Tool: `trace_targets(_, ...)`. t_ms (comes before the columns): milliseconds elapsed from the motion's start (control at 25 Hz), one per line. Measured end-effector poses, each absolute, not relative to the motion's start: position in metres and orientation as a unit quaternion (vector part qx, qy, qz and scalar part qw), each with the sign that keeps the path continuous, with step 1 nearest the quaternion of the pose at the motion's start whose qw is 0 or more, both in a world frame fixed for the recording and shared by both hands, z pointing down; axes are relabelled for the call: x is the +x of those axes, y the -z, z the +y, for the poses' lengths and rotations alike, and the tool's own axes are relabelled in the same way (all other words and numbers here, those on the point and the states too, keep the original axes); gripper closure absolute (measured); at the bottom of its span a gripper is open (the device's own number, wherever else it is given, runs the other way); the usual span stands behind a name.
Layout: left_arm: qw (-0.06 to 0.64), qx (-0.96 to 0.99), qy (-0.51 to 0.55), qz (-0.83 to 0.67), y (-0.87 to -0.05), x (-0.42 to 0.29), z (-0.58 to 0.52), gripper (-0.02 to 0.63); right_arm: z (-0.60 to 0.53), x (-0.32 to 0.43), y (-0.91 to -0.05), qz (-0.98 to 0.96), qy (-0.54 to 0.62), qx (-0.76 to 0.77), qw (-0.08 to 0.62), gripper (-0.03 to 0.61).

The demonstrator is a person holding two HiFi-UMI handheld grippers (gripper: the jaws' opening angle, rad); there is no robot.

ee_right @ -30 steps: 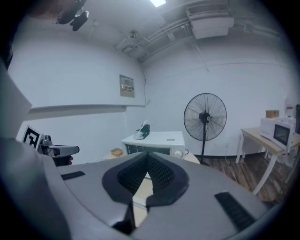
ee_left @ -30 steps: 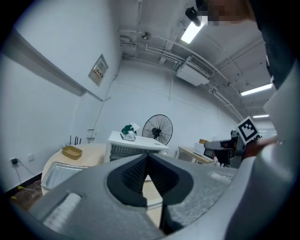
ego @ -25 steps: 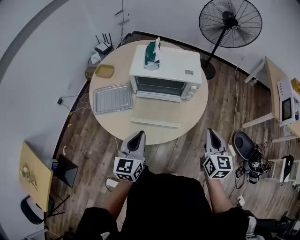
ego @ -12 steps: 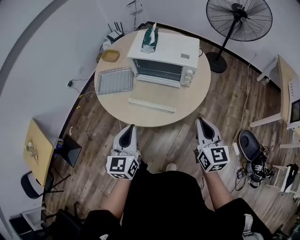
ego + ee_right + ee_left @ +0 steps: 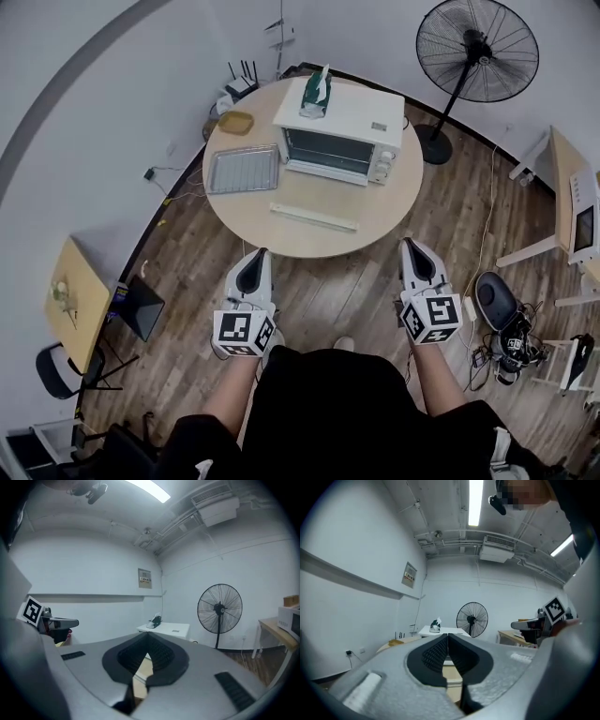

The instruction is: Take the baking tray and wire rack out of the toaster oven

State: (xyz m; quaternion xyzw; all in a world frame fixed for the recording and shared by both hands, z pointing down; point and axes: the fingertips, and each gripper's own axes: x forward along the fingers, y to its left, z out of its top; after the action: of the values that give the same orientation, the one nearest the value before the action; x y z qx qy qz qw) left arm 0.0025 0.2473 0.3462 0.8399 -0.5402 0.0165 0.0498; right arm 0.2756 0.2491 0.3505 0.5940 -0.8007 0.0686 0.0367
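Pale wood forms the round tabletop, seen from above in the head view. On its far half stands the white toaster oven, its dark glass front facing the person. A green-and-white object sits on the oven's top near the left end; what it is cannot be told.

The silvery baking tray lies flat on the tabletop just left of the oven, outside it. A fine grid shows across its surface. Whether that grid is the wire rack lying in the tray cannot be told from this height.

A long pale strip lies on the tabletop in front of the oven, apart from it. A small yellowish dish rests near the far left edge, beyond the tray.

Both grippers are held over the wooden floor, on the near side of the tabletop and well apart from everything on it. The left gripper has its jaws pressed together with nothing between them, as its own view confirms. The right gripper is likewise closed and empty. Both point toward the oven.

A black pedestal fan stands on the floor beyond the tabletop, to the right.
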Motion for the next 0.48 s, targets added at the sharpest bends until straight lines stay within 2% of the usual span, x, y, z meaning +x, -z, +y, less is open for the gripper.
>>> trace_targets(480, 0.058, 0.834, -0.016, -0.549, -0.354, -0.033, 0.274, 0.594, 0.273, 0.257, -0.359, -0.784, -0.083, 0.613, 0.054, 0.577)
